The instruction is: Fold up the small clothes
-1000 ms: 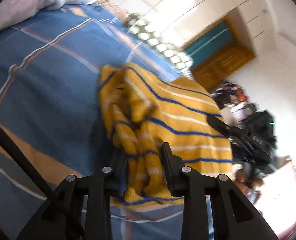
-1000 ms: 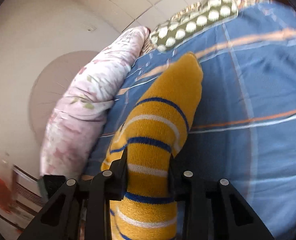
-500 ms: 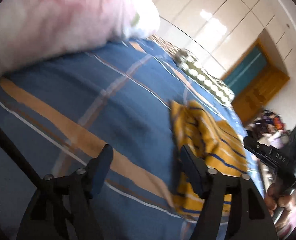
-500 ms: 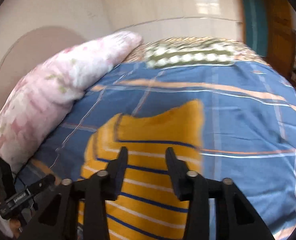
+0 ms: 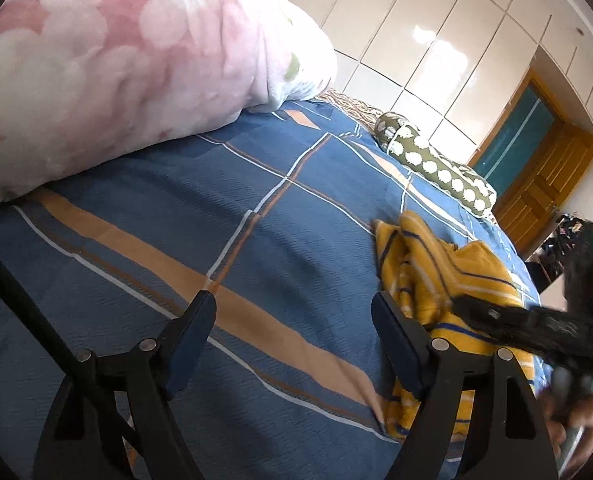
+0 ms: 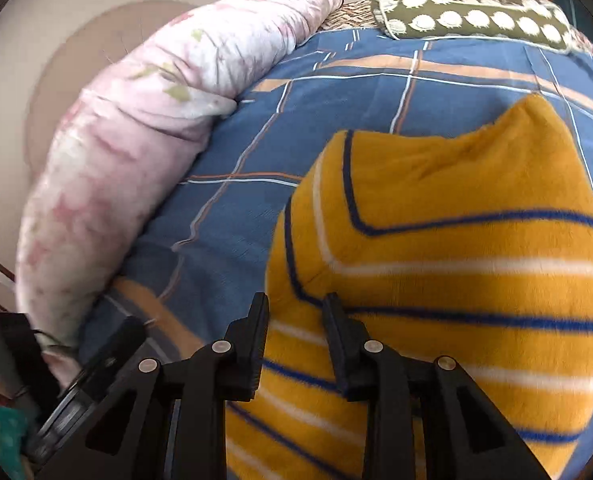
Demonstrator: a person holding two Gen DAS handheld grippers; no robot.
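Note:
A small yellow garment with blue and white stripes lies folded on the blue plaid bed cover. In the left wrist view the garment lies bunched at the right. My left gripper is open and empty above bare bed cover, to the left of the garment. My right gripper is open, its jaws over the garment's left edge, holding nothing. The right gripper also shows in the left wrist view, over the garment.
A big pink floral quilt roll lies along the bed's far side; it also shows in the right wrist view. A green dotted pillow lies at the head of the bed. A wooden door and white cupboards stand behind.
Both grippers have opened and let go of the garment, which dropped flat on the bed. My left gripper swung left, away from it. My right gripper stays over it.

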